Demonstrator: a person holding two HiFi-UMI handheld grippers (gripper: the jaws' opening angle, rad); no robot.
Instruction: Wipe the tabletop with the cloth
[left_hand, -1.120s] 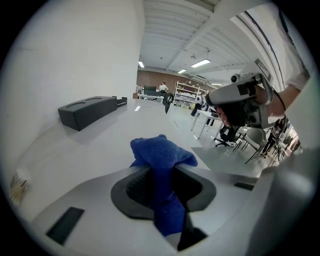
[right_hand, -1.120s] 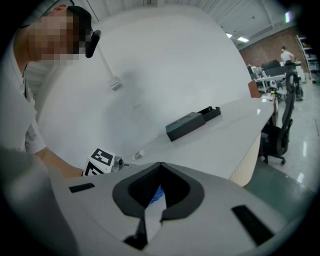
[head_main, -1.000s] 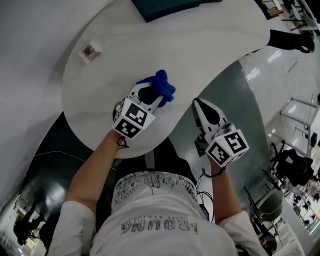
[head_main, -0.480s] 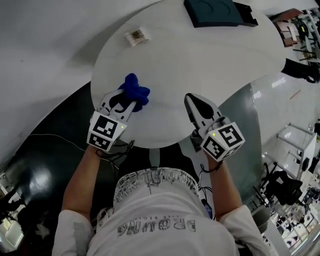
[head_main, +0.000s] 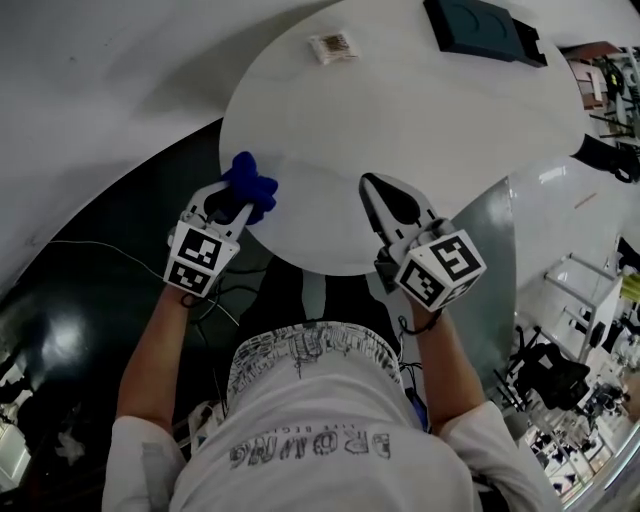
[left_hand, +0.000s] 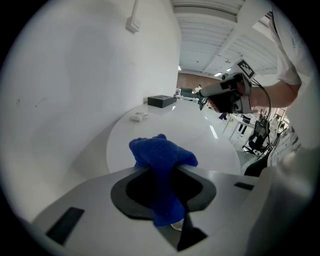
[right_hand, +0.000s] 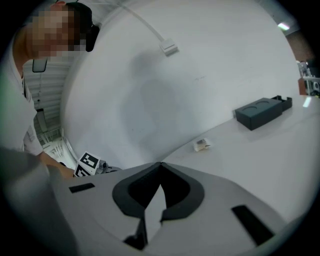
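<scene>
Pinched between the jaws of the left gripper (head_main: 238, 200) (left_hand: 162, 175): the blue cloth (head_main: 250, 180) (left_hand: 161, 160), bunched up, with a puffed wad bulging just past the fingertips and a narrower tail hanging back down between them. Held right at the near rim of the round white tabletop (head_main: 400, 130) (left_hand: 172, 131) (right_hand: 260, 160), partly over the edge; impossible to tell whether actually pressed against the surface. Ahead of that gripper, well across the table, a small pale packet (head_main: 333, 46) (left_hand: 137, 116) (right_hand: 201, 144). Farther beyond it, close to the far rim, a dark flat box (head_main: 480, 30) (left_hand: 161, 101) (right_hand: 261, 112). Off to the left gripper's right and well apart from the cloth, the right gripper (head_main: 367, 183) (right_hand: 160, 164), jaws pressed together with nothing between them, tips over the near part of the tabletop and pointing across it toward packet and box. On the cloth-bearing gripper's left, a plain white wall (left_hand: 75, 75). Below the table rim, under both grippers, a dark glossy floor (head_main: 90, 300).
</scene>
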